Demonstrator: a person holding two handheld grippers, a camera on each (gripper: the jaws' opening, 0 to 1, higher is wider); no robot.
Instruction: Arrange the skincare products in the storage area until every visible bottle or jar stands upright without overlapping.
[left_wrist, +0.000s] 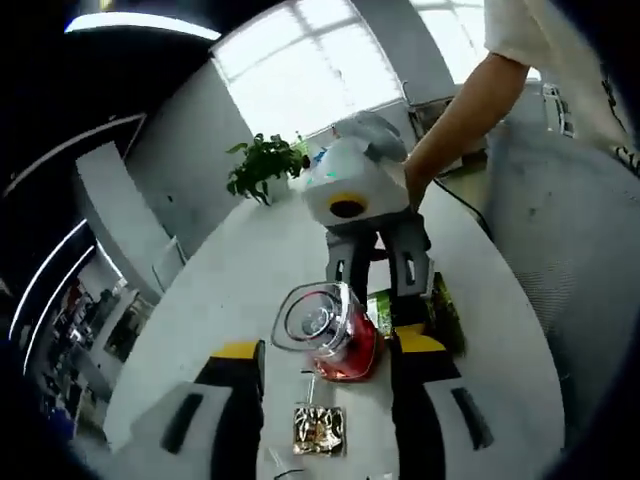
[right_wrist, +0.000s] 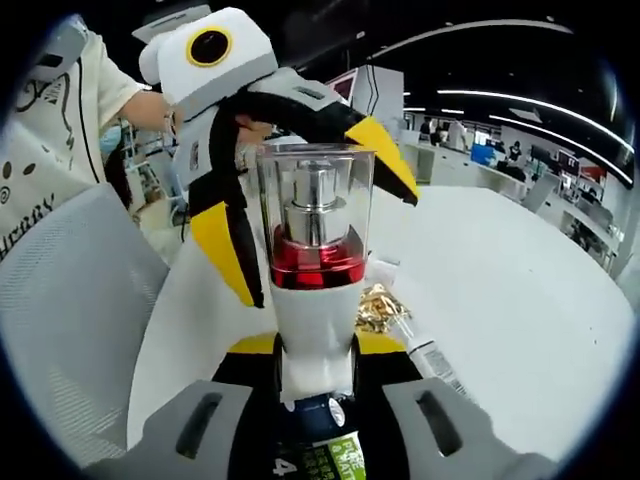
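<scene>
Potted green plant (left_wrist: 262, 166) at the far end of the white table (left_wrist: 230, 290), bright windows (left_wrist: 305, 62) behind.

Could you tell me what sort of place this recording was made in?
Most likely an open-plan office: a large white table with a potted plant, tall windows behind it, and rows of desks under strip ceiling lights.

Bright windows (left_wrist: 330, 60), potted plant (left_wrist: 262, 165), white table (left_wrist: 250, 270).
</scene>
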